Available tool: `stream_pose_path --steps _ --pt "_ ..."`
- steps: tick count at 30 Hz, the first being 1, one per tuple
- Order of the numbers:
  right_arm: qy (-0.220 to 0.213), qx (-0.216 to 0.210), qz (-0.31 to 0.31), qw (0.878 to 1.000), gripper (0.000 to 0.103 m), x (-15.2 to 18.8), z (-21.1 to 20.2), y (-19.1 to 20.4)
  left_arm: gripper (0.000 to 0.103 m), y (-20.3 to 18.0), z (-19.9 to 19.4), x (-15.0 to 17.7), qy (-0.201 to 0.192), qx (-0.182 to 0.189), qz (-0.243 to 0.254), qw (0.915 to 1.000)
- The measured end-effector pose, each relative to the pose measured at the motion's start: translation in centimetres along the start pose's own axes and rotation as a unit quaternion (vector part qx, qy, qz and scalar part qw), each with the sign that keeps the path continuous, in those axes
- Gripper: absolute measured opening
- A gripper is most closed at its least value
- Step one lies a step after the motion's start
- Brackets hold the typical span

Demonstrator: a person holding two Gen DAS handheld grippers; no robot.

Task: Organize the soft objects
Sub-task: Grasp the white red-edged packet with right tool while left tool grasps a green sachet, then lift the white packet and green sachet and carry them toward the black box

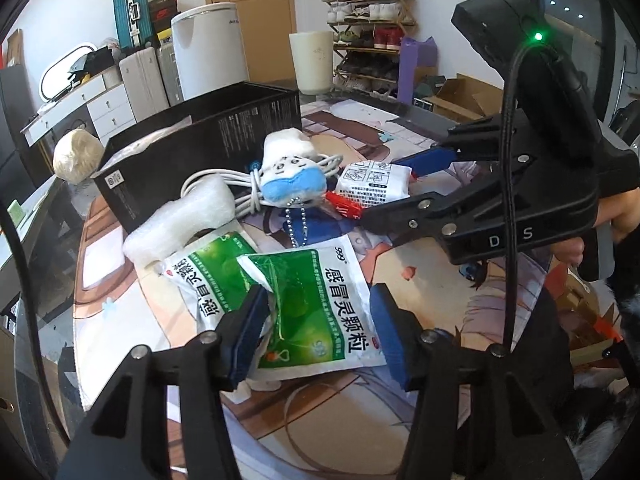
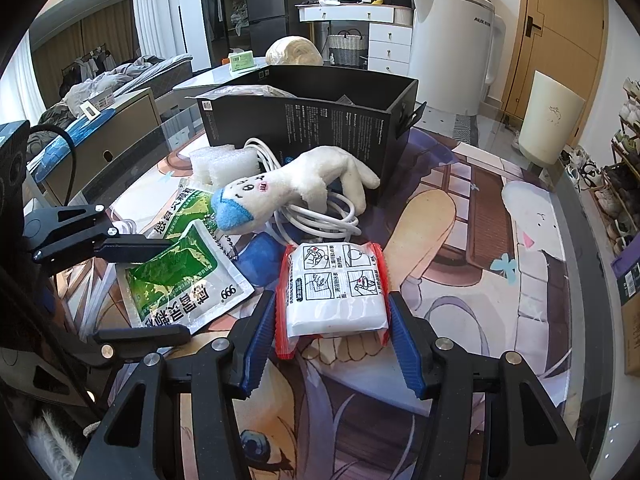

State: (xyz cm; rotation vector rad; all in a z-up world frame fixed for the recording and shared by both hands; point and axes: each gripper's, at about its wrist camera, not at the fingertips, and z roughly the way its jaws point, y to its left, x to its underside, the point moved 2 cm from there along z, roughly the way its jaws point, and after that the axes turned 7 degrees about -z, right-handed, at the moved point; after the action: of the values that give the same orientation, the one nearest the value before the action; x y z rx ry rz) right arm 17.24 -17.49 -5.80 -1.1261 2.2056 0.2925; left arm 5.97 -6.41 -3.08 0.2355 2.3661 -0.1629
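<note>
The right gripper is standing spread, its blue pads flanking the white pack with red edges and sitting just beside or barely against its sides, not yet squeezing it. The left gripper is likewise standing spread over the green-and-white sachet, one pad touching its crumpled near corner, the other apart from its far edge. Behind both, the plush toy is lying on a coil of white cable, its bead chain trailing toward the sachets; a foam block and a second sachet are sitting beside it, all in front of the open black box, which looks like the likely destination. As a judgement, the risks are plain: the pack is soft and slick, so a shallow squeeze may be letting it bulge and slip out; the sachet is lying flat, so the pads may be sliding over it or catching only the torn corner; and the two grippers are working close together, so lifting one could be knocking the other or dragging the chain and cable. Open room is lying to the right over the printed mat, while the table edge is curving well apart beyond it.
</note>
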Motion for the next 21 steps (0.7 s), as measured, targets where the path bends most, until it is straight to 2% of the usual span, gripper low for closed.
stream_pose_path --steps 3,5,7,9,11,13,17,18,21 --pt "0.0 0.0 0.0 1.0 0.055 0.0 0.0 0.0 0.056 0.1 0.1 -0.1 0.003 0.005 -0.006 1.0" --pt "0.0 -0.001 0.0 1.0 0.055 0.0 0.0 0.0 0.062 0.2 0.1 -0.2 0.004 0.013 -0.011 0.9998" --pt "0.0 -0.001 0.0 1.0 0.055 0.1 -0.1 0.0 0.08 0.1 0.2 -0.1 0.007 0.017 -0.01 0.9998" --pt "0.0 -0.001 0.0 1.0 0.055 0.1 -0.1 0.0 0.08 -0.3 0.1 0.0 0.003 0.017 -0.003 0.9999" --pt "0.0 -0.001 0.0 1.0 0.055 0.1 -0.1 0.0 0.076 -0.5 0.3 0.2 0.002 0.019 0.004 0.9998" --pt "0.0 -0.002 0.0 1.0 0.055 0.1 -0.1 0.0 0.059 -0.5 0.2 0.2 0.001 0.022 0.001 0.9998" --pt "0.0 -0.002 -0.002 1.0 0.055 0.2 -0.1 0.1 0.05 -0.7 -0.1 0.2 -0.004 0.026 0.01 0.9996" --pt "0.0 -0.003 -0.003 1.0 0.055 0.2 -0.2 0.2 0.043 -0.8 -0.1 0.2 -0.005 0.027 0.011 0.9996" --pt "-0.003 -0.001 -0.003 1.0 0.055 0.3 -0.3 0.2 0.039 -0.7 -0.3 0.2 -0.01 0.027 0.01 0.9995"
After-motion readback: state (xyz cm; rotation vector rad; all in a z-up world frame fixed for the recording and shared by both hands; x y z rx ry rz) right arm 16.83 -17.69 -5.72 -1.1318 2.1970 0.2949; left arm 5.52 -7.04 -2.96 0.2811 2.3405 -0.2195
